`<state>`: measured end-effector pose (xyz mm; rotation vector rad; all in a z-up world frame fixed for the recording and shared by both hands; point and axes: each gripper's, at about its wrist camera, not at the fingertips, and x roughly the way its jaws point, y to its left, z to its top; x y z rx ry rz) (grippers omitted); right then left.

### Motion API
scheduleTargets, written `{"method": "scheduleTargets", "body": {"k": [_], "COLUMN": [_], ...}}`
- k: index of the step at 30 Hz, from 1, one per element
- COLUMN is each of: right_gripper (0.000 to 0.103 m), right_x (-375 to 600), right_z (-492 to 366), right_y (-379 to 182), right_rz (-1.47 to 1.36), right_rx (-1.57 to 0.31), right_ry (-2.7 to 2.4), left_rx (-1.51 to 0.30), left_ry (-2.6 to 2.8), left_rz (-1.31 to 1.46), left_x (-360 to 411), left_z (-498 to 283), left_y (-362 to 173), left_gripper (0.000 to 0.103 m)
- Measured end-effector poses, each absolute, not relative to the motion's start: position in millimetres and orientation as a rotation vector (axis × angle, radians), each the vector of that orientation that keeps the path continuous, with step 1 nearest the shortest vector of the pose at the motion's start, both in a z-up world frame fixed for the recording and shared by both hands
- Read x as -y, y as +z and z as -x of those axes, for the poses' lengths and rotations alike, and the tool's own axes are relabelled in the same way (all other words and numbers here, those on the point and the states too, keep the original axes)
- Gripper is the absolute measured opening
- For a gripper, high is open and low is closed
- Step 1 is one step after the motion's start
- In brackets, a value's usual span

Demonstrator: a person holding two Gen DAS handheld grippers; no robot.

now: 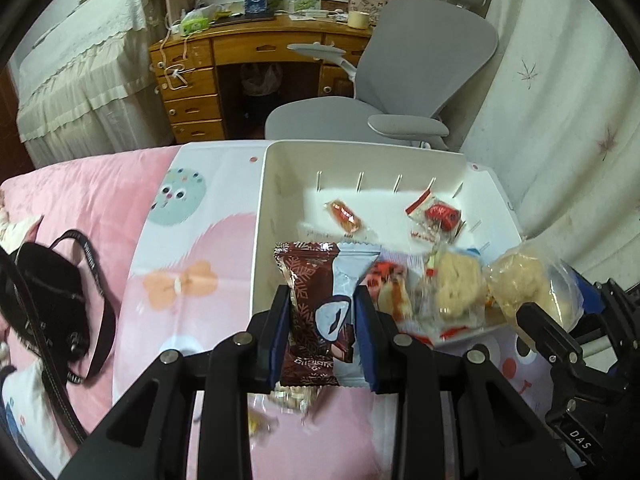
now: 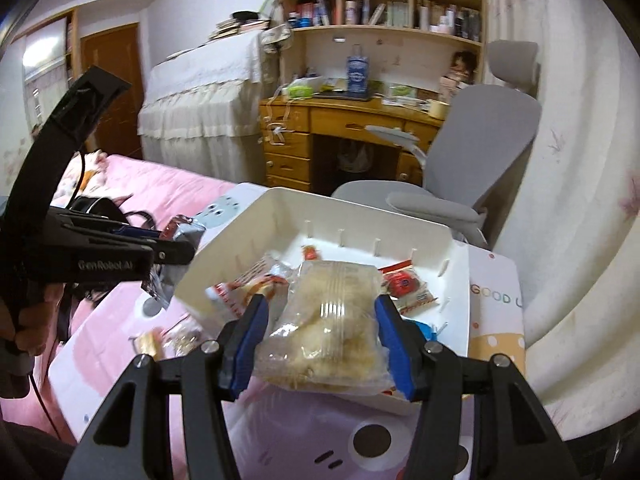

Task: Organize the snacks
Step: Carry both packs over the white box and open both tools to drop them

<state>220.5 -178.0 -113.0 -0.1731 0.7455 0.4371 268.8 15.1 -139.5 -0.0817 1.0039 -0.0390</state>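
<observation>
Left gripper (image 1: 322, 312): blue-padded fingers (image 1: 280, 332) clamped on a dark red foil snack packet (image 1: 310, 312) with a pale blue panel, crimped ends, held upright just outside the near left wall of the bin (image 1: 260, 216).

Right gripper (image 2: 320, 328): fingers (image 2: 394, 340) clamped on a clear crinkly bag of beige puffy pastry (image 2: 326, 320), held over the bin's near edge. The left wrist view also shows that bag at the right, beside a similar pastry bag (image 1: 456, 284) lying in the bin.

Bin is white plastic, rectangular, slotted along the inner walls. Inside: small red-and-clear wrapped candies (image 1: 436, 216) and other wrappers (labels unreadable).

Bin sits on a cartoon-print sheet (image 1: 192, 272) over a pink bed cover (image 1: 80, 192). A loose wrapped snack (image 2: 150, 342) lies on the sheet near the bin, blurred.

A black strap bag (image 1: 48, 292) lies on the bed.

Behind: grey office chair (image 1: 424, 68), wooden desk (image 1: 256, 44) with drawers. Only the right wrist view shows the bookshelf (image 2: 384, 4) and brown door (image 2: 114, 88).
</observation>
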Motion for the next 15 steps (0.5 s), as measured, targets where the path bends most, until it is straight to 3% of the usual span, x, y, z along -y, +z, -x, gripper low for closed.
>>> {"method": "scheduleTargets", "body": {"k": [3,6,8,15], "right_gripper": [0.057,0.057,0.057,0.062], "right_x": [181.5,182.1,181.8,186.3], "right_z": [-230.2,-234.4,-237.0,-232.8], "right_y": [-117.0,-120.3,-121.8,-122.6], "right_rz": [0.146,0.16,0.167,0.144], "right_rx": [-0.738,-0.731,-0.731,-0.771], "right_ry": [0.395,0.355,0.324,0.315], "left_rx": [-1.023,-1.055,-1.062,-1.08], "left_ry": [-0.062,-0.099,-0.118,-0.098], "left_rz": [0.086,0.105,0.101,0.084], "left_x": [-16.3,-14.7,-12.4,-7.9], "left_z": [-284.3,-292.6,-293.6,-288.4], "left_y": [-145.4,-152.5,-153.9,-150.7], "left_gripper": [0.03,0.038,0.05,0.056]}}
